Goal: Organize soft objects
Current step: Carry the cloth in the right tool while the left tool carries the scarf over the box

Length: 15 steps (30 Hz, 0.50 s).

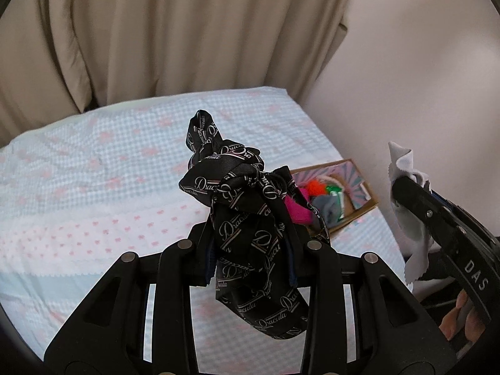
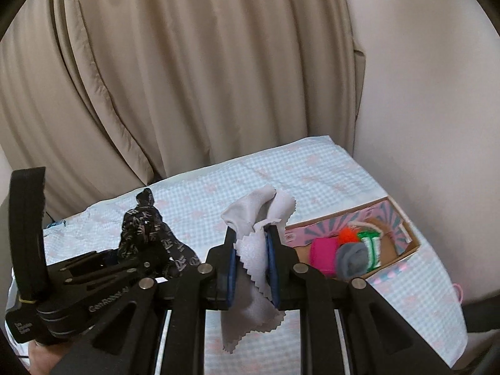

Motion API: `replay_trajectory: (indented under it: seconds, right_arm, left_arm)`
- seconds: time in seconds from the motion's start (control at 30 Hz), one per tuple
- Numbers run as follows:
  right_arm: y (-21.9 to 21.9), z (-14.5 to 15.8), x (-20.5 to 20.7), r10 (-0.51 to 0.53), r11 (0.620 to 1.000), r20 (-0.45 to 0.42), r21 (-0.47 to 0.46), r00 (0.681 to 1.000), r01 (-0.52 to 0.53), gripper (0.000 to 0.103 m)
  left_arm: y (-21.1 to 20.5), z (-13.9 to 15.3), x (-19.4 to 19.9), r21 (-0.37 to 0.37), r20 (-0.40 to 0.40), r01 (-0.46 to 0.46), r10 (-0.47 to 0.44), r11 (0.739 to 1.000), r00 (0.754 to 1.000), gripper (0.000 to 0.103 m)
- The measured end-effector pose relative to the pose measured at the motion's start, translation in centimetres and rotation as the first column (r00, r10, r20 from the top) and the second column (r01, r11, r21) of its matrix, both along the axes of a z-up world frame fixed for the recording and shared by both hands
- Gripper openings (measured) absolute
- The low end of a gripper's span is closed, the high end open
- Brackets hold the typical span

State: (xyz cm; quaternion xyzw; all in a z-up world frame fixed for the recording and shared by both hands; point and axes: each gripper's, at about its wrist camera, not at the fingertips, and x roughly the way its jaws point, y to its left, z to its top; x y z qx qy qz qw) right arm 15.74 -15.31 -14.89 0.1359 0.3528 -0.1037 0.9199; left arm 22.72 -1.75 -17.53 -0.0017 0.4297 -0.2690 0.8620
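My left gripper is shut on a black scarf printed with white lettering and holds it bunched above the bed. It also shows in the right wrist view. My right gripper is shut on a pale grey cloth with zigzag edges, also held above the bed, and seen in the left wrist view. An open cardboard box lies on the bed to the right. It holds a pink item, a grey sock roll, an orange pompom and a green-and-white item.
The bed has a light blue checked sheet with pink marks. Beige curtains hang behind it and a pale wall runs along the right side. The box sits near the bed's right edge.
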Motion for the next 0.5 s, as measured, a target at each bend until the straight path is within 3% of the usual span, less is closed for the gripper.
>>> replay_trajectory:
  seconds: [0.23, 0.5]
  right_arm:
    - [-6.5, 1.5, -1.6, 0.038, 0.999, 0.015, -0.003, 0.999, -0.038, 0.016]
    - [-16.8, -0.6, -0.7, 0.094, 0.995, -0.033, 0.026, 0.995, -0.093, 0.016]
  left_arm:
    - [-6.4, 1.3, -2.2, 0.006, 0.004, -0.037, 0.037, 0.999, 0.999, 0.030]
    - [-16.0, -1.0, -2.2, 0.038, -0.034, -0.080, 0.082, 0.996, 0.996, 0.030]
